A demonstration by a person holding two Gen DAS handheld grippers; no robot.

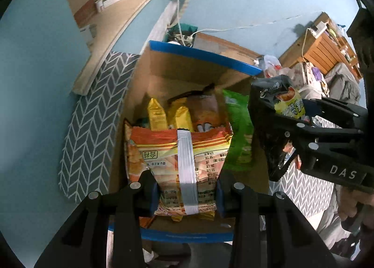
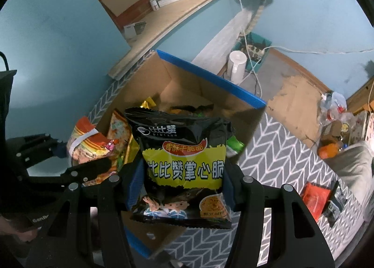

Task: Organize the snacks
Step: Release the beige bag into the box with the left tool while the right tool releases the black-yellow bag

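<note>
Here we hold both grippers over the cardboard box [image 1: 163,73], left gripper [image 1: 187,194] pinching an orange snack pkt [image 1: 180,151], right gripper [image 2: 184,185] pinching a black-yellow noodle pkt [image 2: 184,162], box contents partly hidden.

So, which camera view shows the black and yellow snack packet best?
The right wrist view: the black and yellow snack packet faces the camera, held between the right gripper fingers, with its print readable. The left wrist view shows it only from the side, crumpled and partly hidden by those fingers.
</note>
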